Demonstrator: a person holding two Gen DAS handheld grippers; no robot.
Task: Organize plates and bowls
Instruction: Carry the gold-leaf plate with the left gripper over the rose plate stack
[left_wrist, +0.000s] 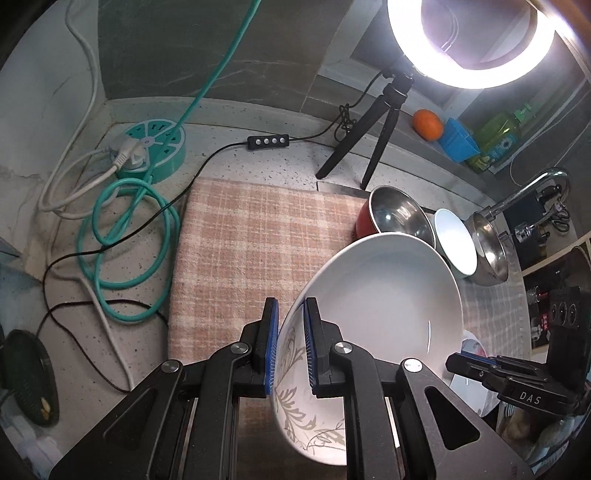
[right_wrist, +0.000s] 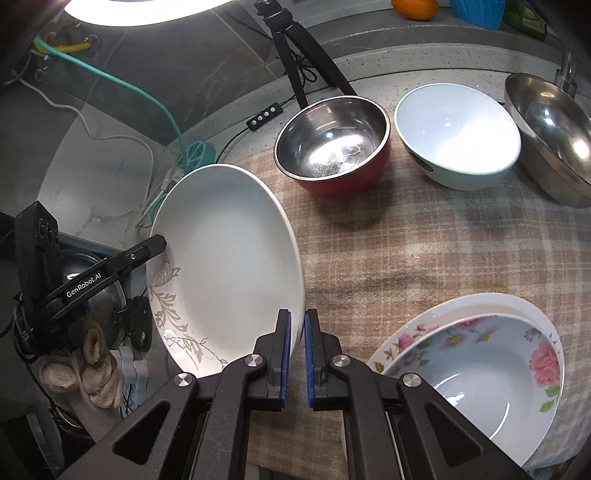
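Left claw (left_wrist: 290, 347): it is clamping down on the near rim of the white plate (left_wrist: 384, 295), pads pressing both faces.
Right claw (right_wrist: 297, 360): it is pinching the opposite edge of that same plate, jaws almost together on the thin rim.
Plate: it is hanging between the two claws, tilted up on edge, clear of the checked cloth (right_wrist: 424, 251) on the counter.
Done so far: just right of the right claw, a blue flowered dish (right_wrist: 491, 365) is sitting nested in a wider flowered plate (right_wrist: 413, 328), so a stack looks started.
Left to do: ahead of the claws, the red steel bowl (right_wrist: 332, 147), pale bowl (right_wrist: 458, 133) and big steel bowl (right_wrist: 554, 136) are standing apart, unstacked.
Progress: I'm judging this as early to midway, with the white plate likely heading for that stack.
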